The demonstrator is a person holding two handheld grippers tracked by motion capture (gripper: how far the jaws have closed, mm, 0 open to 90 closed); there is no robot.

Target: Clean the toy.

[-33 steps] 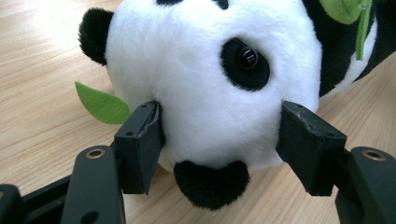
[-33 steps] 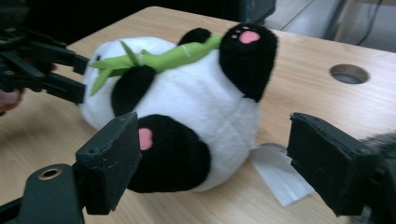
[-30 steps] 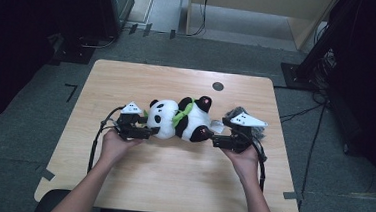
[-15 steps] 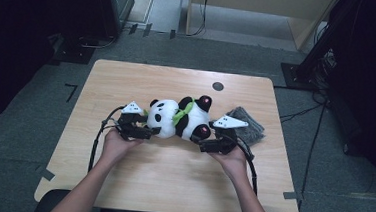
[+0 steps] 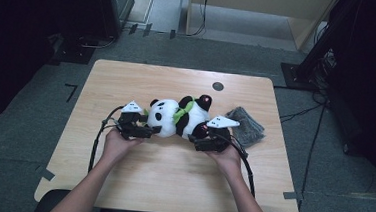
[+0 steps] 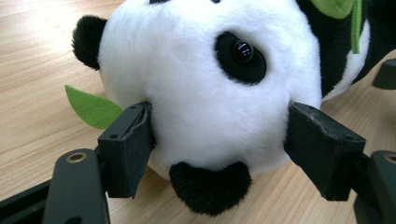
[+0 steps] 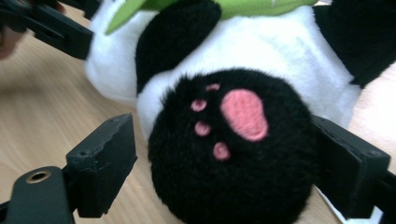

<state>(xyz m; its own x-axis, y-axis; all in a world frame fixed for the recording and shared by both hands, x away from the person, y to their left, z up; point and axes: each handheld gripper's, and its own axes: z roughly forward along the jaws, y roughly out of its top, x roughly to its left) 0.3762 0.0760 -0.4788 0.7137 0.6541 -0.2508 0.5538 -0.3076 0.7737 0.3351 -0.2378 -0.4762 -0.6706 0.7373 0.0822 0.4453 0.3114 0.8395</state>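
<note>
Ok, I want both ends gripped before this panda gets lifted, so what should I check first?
1. Left tool around the panda head: ok, the head sits between the jaws.
2. Left grip firm: cannot tell. Both pads meet the fur, but the jaws have just been opening.
3. Right tool around the foot: ok, the foot lies between the jaws.
4. Right grip closed: not ok. One pad stands apart from the foot.
5. Grey cloth clear of the panda: ok, it lies on the table beyond the right tool.
</note>
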